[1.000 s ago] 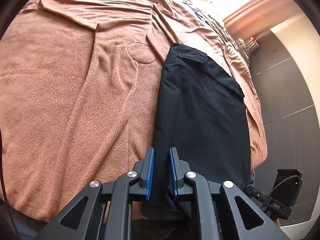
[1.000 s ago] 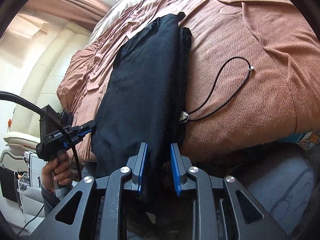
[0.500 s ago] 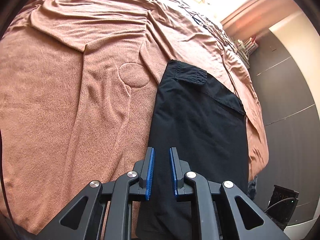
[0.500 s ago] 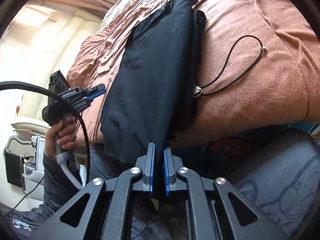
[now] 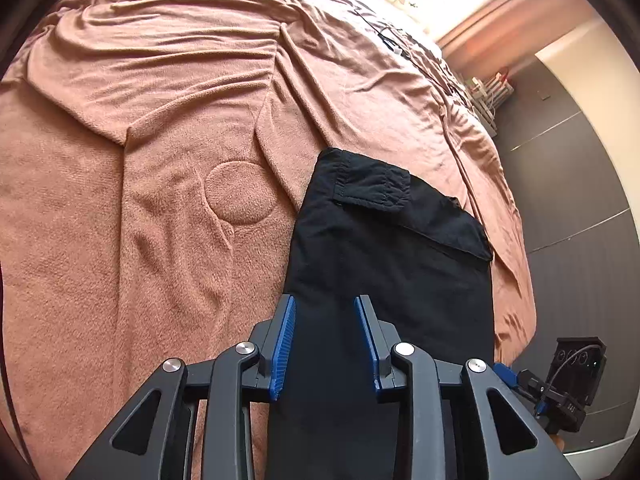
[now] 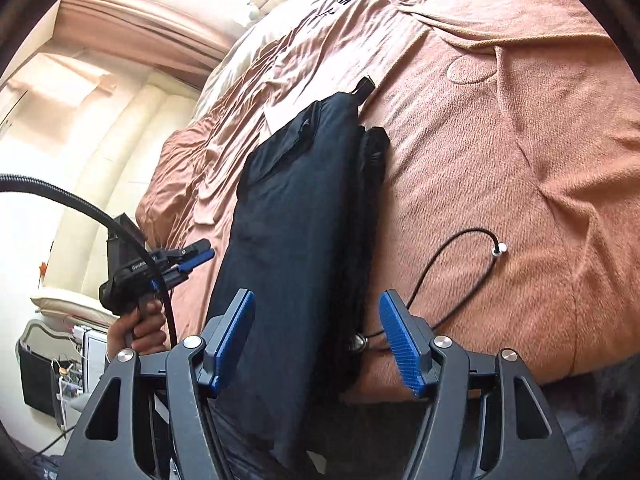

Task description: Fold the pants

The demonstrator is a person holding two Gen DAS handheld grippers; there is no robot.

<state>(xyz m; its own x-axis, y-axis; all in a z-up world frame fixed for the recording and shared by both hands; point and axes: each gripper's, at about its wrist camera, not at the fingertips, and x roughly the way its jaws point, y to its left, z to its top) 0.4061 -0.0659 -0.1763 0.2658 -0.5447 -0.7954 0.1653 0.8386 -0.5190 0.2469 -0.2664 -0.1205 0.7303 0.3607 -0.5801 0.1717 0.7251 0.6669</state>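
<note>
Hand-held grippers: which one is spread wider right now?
The right hand-held gripper: its blue pads sit far apart, straddling the black pants and part of the drawcord. The left hand-held gripper is open too, but narrower.

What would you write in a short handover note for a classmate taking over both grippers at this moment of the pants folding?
Left gripper: open, over the near end of the pants, gripping nothing.
Right gripper: open wide, straddling the same end from the other side, nothing held.
Pants: lying lengthwise on the brown blanket, legs stacked, near end hanging over the bed edge. A black cord trails out beside them.
Done: legs laid one on the other.
Left: probably grip the hanging end and fold it up toward the far end, then tuck in the cord.
</note>
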